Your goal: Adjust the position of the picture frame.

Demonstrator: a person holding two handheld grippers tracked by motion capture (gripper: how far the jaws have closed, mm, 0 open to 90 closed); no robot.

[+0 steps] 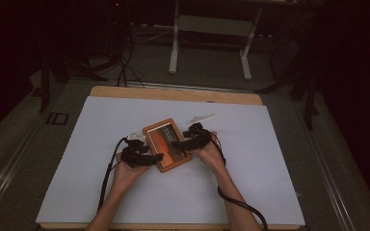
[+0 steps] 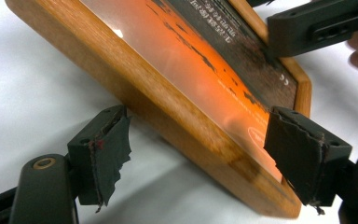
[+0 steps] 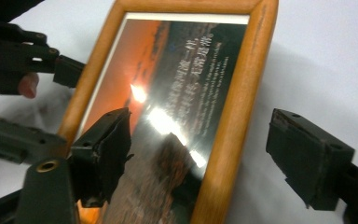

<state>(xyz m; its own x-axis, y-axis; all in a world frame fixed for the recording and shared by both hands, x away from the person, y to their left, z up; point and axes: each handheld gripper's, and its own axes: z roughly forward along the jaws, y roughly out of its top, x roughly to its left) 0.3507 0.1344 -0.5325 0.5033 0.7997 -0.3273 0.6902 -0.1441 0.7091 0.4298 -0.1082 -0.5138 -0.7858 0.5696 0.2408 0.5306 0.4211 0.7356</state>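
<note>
Under the frame's (image 3: 177, 116) glass, white unreadable script.

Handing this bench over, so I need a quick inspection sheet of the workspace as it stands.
Surface: white sheet over a wooden table.
Job's thing: wooden picture frame lying flat, glass up.
Clutter: small pale piece beyond the frame.
Grippers: left gripper and right gripper open, jaws straddling opposite frame edges, pads not pressing.
Cables: black cable trails from the left gripper; another from the right.
Surroundings: dim floor, white stand behind.
</note>
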